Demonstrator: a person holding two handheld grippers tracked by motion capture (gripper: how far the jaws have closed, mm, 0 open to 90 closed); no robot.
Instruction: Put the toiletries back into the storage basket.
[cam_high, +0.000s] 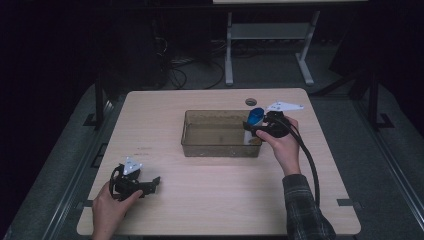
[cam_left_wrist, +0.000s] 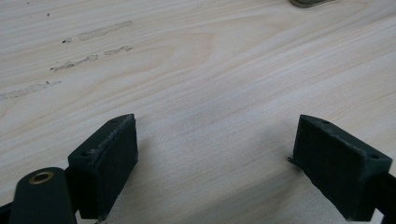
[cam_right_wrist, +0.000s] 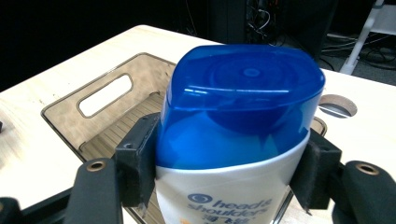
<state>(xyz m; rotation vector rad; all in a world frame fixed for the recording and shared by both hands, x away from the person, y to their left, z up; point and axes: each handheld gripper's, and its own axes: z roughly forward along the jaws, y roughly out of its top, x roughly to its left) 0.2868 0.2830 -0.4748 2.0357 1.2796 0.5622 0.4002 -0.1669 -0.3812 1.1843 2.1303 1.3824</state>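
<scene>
The right gripper clamps a white shampoo bottle with a blue cap. In the right gripper view the 2 black jaws stand wide apart, and each pad presses flat against a side of the bottle just where the blue cap meets the white body. The bottle sits squarely between them and upright to the jaws, its cap rising above the pad tops and its printed label showing just below them.

From the high view, the bottle hangs at the right end of a clear brownish bin that sits at the middle of the wooden table. The cap tilts up and a little to the left above the bin's right rim, while the white body reaches down inside that end; whether it touches the bin floor I cannot tell. A round hole in the tabletop lies just beyond the bin's far right corner.

The left gripper rests low at the near left part of the table, well apart from the bin and the bottle. In the left gripper view its 2 jaws are spread wide with bare wood between them, holding nothing.
</scene>
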